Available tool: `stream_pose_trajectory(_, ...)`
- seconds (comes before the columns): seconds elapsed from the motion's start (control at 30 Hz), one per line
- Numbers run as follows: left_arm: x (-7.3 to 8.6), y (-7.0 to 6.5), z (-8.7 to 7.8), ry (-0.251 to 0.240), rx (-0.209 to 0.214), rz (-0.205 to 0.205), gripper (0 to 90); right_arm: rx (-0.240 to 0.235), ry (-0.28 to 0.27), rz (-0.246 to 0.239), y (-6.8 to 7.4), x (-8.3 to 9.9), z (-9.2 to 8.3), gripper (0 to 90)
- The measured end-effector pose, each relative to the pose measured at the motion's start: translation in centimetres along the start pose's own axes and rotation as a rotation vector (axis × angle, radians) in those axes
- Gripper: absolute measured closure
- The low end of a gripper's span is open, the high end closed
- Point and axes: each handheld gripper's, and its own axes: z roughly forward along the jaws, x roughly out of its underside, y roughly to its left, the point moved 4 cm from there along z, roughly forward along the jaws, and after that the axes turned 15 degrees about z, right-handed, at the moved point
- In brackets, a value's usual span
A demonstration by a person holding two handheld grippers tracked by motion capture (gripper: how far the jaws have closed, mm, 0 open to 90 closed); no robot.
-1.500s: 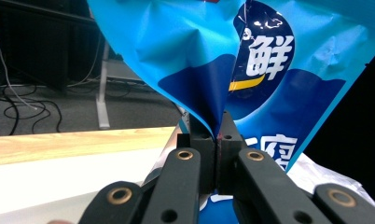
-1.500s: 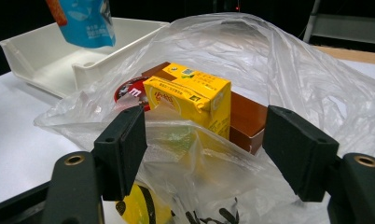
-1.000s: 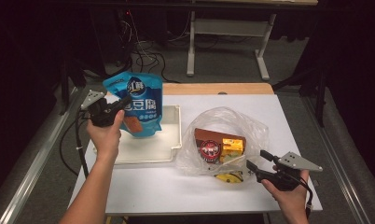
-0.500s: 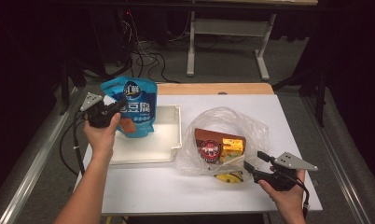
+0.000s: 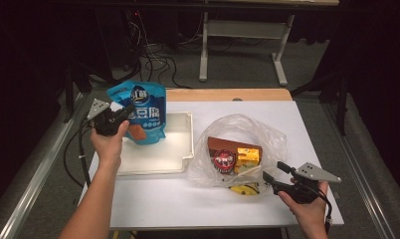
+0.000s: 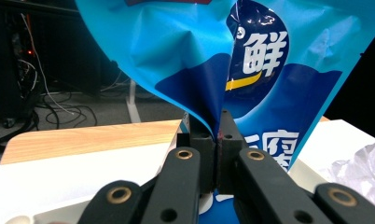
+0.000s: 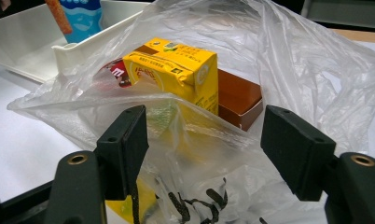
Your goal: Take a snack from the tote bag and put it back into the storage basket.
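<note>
Pinching a fold of the blue snack pouch point(image 6: 213, 60), the left gripper point(image 5: 119, 115) is holding it upright over the near-left corner of the white tray point(image 5: 180, 149), jaws pressed tight on the foil. The right gripper point(image 7: 204, 149) is resting at the table's point(image 5: 188, 199) near edge, jaws standing well apart around loose film of the clear plastic bag point(image 7: 288, 60), gripping nothing. A yellow carton point(image 7: 176, 70) is lying inside that bag.

High view overhead, forward-down; gripper views close, sharing the white tray point(image 5: 180, 154).
</note>
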Motion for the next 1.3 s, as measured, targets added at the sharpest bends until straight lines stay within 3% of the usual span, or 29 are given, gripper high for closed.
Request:
stream_pose_trajectory(0.2, 0.5, 1.3, -0.3, -0.025, -0.019, -0.037, 89.1, 0.000, -0.005, 0.011, -0.1, -0.1, -0.1, 32.7)
stream_pose_trajectory(0.3, 0.8, 1.7, -0.5, -0.035, -0.008, -0.019, 88.9, 0.003, -0.006, 0.010, -0.2, -0.1, -0.1, 33.0)
stream_pose_trajectory(0.5, 1.5, 2.2, -1.1, -0.031, -0.036, -0.037, 86.2, 0.000, -0.001, 0.014, -0.2, 0.0, 0.0, 33.1)
stream_pose_trajectory(0.57, 1.4, 2.0, -1.3, -0.012, -0.042, -0.020, 83.0, 0.000, 0.002, 0.012, -0.2, 0.0, 0.0, 33.1)
stream_pose_trajectory(0.63, 1.4, 1.8, -1.5, 0.027, -0.058, -0.006, 78.2, 0.000, 0.001, 0.014, -0.2, 0.0, 0.0, 33.2)
stream_pose_trajectory(0.7, 1.4, 1.6, -1.5, 0.056, -0.066, -0.018, 70.6, 0.000, 0.000, 0.017, -0.2, 0.0, 0.0, 33.1)
stream_pose_trajectory(0.73, 1.4, 1.5, -1.5, 0.076, -0.074, -0.017, 63.4, 0.002, 0.001, 0.019, -0.2, 0.0, 0.0, 33.1)
stream_pose_trajectory(0.8, 1.4, 1.3, -1.6, 0.094, -0.094, -0.017, 61.3, 0.002, 0.001, 0.019, -0.2, 0.0, 0.0, 33.1)
stream_pose_trajectory(0.97, 1.1, 0.9, -1.8, 0.150, -0.129, -0.077, 33.7, 0.001, -0.005, 0.022, -0.2, 0.0, -0.1, 32.8)
stream_pose_trajectory(1.03, 1.2, 0.7, -2.0, 0.175, -0.162, -0.085, 20.7, 0.003, -0.007, 0.023, -0.3, -0.1, -0.2, 32.7)
stream_pose_trajectory(1.13, 1.1, 0.4, -2.7, 0.180, -0.181, -0.090, 14.8, 0.004, -0.013, 0.022, -0.3, -0.2, -0.3, 32.7)
stream_pose_trajectory(1.3, 0.9, -1.0, -4.1, 0.179, -0.172, -0.073, 11.7, 0.012, -0.028, 0.023, -0.4, -0.4, -0.6, 32.7)
